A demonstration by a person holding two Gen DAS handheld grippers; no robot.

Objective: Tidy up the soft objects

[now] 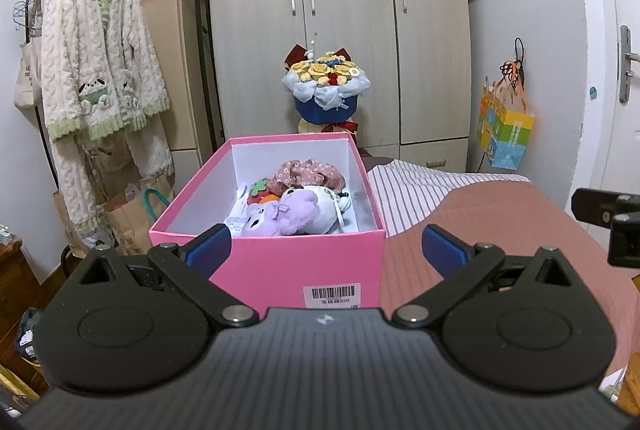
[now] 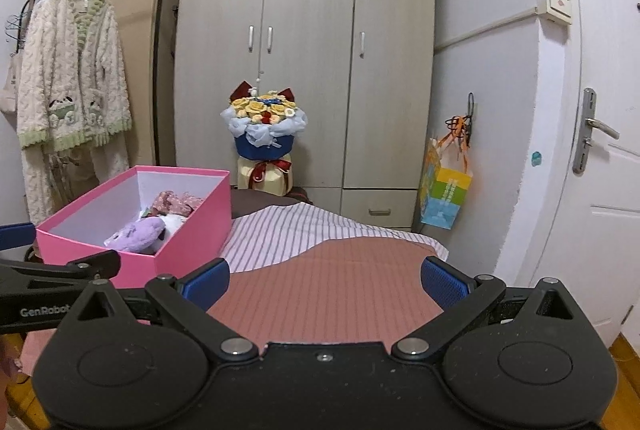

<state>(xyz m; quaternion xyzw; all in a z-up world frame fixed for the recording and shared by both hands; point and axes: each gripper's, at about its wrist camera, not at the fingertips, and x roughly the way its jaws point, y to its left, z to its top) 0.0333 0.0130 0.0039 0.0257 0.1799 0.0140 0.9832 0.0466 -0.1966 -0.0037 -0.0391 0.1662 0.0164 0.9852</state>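
1. Nearest my left camera, my left gripper (image 1: 326,244) fills the bottom of the frame, its blue pads (image 1: 210,244) spread wide apart with nothing between them.
2. Just past those pads, at lower centre, I see the pink box (image 1: 280,262) with a barcode label (image 1: 331,296) on its near wall; I cannot tell whether the left pad touches it.
3. Inside the box, toward its near right corner, lies a purple plush toy (image 1: 280,216) against a white plush (image 1: 326,206), with a floral fabric piece (image 1: 306,172) behind them and a red-and-green soft item (image 1: 258,192) to their left.
4. In my right camera, my right gripper (image 2: 326,280) also stands fully apart and empty, hovering over the reddish-pink bedspread (image 2: 340,270) at lower centre.
5. From that view the box sits at middle left, resting on the bed, beside the striped sheet (image 2: 280,230).
6. At the far right edge of the left view, part of the other gripper's black frame shows.
7. Behind, at centre, a flower bouquet (image 1: 326,82) stands before the wardrobe (image 1: 340,10); a fluffy cream robe (image 1: 96,70) hangs at upper left.
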